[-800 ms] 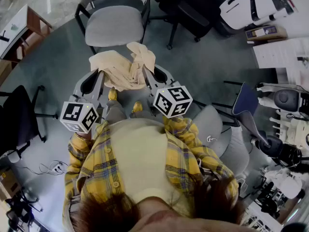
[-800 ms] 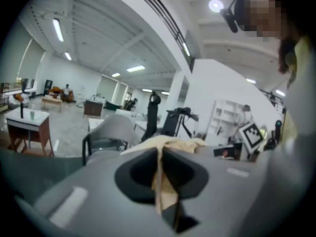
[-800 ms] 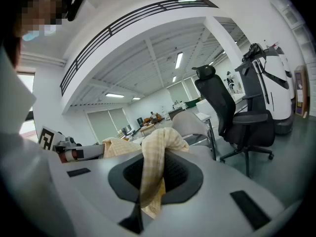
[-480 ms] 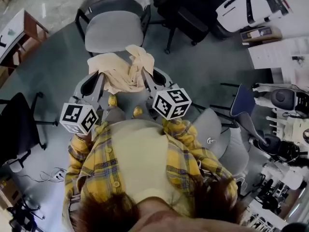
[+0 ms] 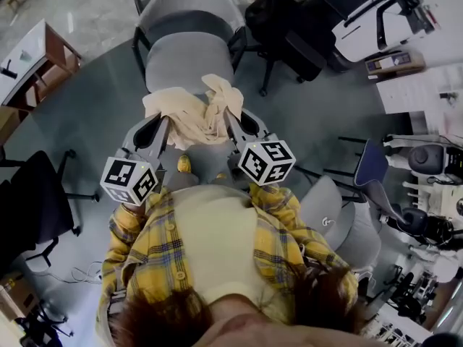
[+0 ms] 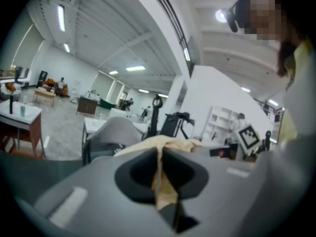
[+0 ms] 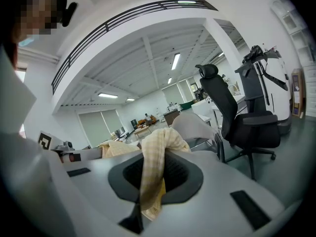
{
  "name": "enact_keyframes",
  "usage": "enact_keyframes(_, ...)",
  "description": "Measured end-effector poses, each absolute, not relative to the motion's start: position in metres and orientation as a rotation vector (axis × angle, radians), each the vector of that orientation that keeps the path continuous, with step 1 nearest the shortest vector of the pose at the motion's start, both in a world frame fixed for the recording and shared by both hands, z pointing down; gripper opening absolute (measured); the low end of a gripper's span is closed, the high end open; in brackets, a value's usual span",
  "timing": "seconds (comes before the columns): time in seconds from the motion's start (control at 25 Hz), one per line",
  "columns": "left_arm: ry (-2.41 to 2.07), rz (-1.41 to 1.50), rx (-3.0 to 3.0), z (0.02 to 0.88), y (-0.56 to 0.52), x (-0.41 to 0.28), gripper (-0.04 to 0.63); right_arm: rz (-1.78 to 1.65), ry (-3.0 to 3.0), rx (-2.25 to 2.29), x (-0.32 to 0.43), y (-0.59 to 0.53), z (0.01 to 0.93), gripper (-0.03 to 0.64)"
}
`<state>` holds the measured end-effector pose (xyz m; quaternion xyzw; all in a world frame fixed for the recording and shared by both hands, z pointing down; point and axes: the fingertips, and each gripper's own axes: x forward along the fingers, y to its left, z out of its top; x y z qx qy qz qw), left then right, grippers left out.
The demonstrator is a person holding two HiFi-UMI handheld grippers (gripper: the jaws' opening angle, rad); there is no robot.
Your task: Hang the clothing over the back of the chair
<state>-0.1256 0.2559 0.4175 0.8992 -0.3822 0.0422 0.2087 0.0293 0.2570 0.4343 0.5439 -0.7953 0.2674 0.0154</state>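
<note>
A cream-yellow piece of clothing (image 5: 189,113) hangs bunched between my two grippers, in front of a grey chair (image 5: 189,58) with a grey backrest. In the head view my left gripper (image 5: 166,120) pinches the cloth's left side and my right gripper (image 5: 228,114) pinches its right side. The left gripper view shows its jaws (image 6: 161,168) shut on a fold of the clothing (image 6: 163,186), with the grey chair (image 6: 112,135) ahead. In the right gripper view, checked fabric (image 7: 154,157) drapes over and between the shut right gripper (image 7: 148,177). The cloth's far edge overlaps the seat's front.
A black office chair (image 5: 289,20) stands right of the grey chair, also the black office chair (image 7: 237,117) in the right gripper view. A wooden desk (image 5: 32,49) is at far left, another black chair (image 5: 29,194) at left, and grey chairs (image 5: 340,215) at right.
The grey chair has come nearer in the head view and the cloth's far edge now reaches the seat's front. Both grippers keep their hold on the clothing.
</note>
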Motion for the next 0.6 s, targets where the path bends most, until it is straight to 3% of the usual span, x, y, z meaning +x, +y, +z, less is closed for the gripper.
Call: enact_keyframes(0.6, -1.063, 0.027, 2.509, 0.408, 0.207, -0.163, 0.032, 0.681, -2.444, 1.688, -0.001, 0.205, 0.415, 0.038)
